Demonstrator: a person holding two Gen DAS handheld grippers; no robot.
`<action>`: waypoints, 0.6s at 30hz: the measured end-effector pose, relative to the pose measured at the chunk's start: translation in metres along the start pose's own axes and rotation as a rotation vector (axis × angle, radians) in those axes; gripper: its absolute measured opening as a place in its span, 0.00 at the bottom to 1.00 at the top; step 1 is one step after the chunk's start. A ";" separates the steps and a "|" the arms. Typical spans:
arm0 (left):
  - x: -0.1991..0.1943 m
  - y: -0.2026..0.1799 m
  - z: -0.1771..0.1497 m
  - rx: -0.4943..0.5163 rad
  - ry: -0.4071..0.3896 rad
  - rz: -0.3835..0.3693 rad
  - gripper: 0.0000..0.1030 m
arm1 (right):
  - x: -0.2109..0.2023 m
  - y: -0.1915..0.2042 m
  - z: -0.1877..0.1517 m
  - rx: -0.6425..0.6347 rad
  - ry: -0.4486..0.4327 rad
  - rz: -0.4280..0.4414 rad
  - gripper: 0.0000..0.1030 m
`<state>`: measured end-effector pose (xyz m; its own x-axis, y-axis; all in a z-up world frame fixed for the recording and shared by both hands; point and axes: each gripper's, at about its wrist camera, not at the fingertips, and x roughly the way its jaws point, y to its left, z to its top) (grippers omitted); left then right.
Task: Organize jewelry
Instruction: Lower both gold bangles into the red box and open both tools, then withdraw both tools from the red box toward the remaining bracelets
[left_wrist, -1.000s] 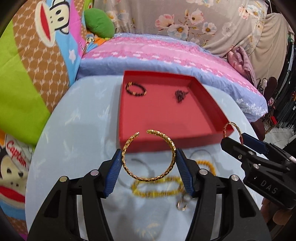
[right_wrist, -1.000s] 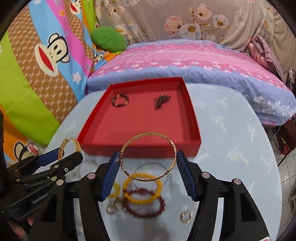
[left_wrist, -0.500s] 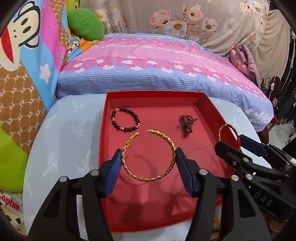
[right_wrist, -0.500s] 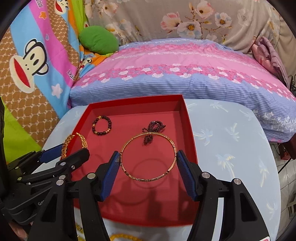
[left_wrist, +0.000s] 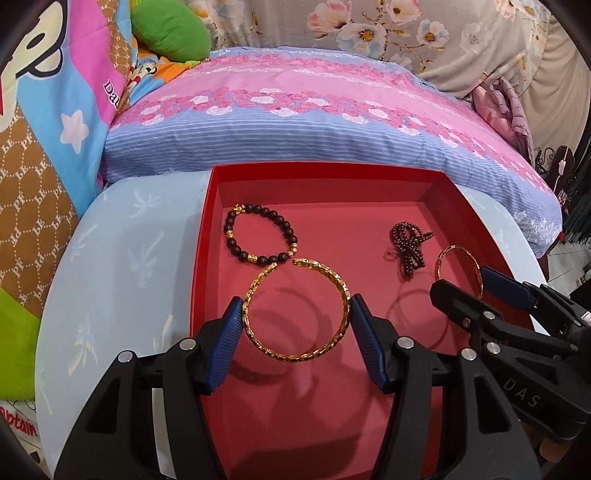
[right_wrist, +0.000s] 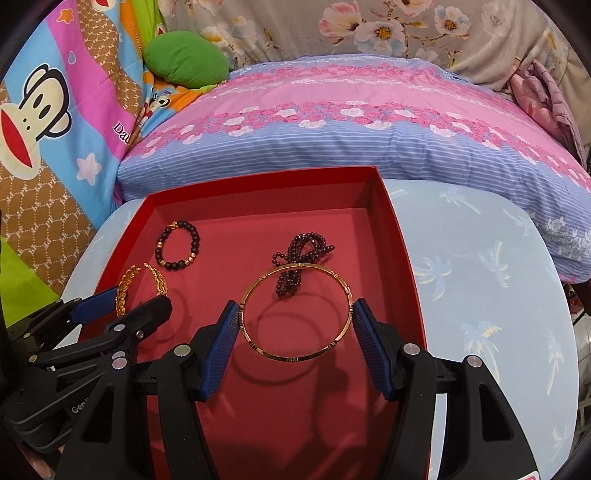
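My left gripper (left_wrist: 295, 321) is shut on an open-ended gold cuff bangle (left_wrist: 334, 275) and holds it just above the floor of the red tray (left_wrist: 321, 184). My right gripper (right_wrist: 293, 323) is shut on a thin closed gold bangle (right_wrist: 258, 291) over the same tray (right_wrist: 258, 184), to the right of the left one. A black bead bracelet (left_wrist: 284, 230) lies at the tray's far left and a heap of dark red beads (left_wrist: 408, 243) at its far right. Each gripper shows in the other's view: the right gripper (left_wrist: 460, 282) and the left gripper (right_wrist: 142, 295).
The tray sits on a round light-blue table (right_wrist: 480, 295) with a palm print. A pink and blue striped bed (left_wrist: 314, 110) runs behind the table. A cartoon-monkey blanket (right_wrist: 48, 110) and a green cushion (right_wrist: 184, 59) lie at the left.
Both grippers have moved forward from the loose jewelry on the table to over the red tray, each still holding its bangle, and have come lower over the tray floor.
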<state>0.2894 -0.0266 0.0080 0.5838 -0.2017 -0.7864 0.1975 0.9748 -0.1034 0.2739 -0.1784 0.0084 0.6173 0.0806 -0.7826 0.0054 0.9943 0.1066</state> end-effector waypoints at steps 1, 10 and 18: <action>0.000 0.000 0.000 0.005 -0.002 0.004 0.54 | 0.001 0.000 0.000 0.000 0.001 -0.001 0.59; 0.002 0.002 0.003 0.006 -0.005 0.008 0.56 | 0.002 0.001 0.001 -0.010 -0.012 -0.028 0.59; -0.005 0.002 0.003 -0.008 -0.022 0.006 0.57 | -0.009 0.001 -0.003 -0.020 -0.027 -0.033 0.59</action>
<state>0.2889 -0.0241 0.0136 0.6020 -0.1977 -0.7736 0.1876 0.9768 -0.1037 0.2662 -0.1776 0.0141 0.6381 0.0465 -0.7685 0.0106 0.9975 0.0692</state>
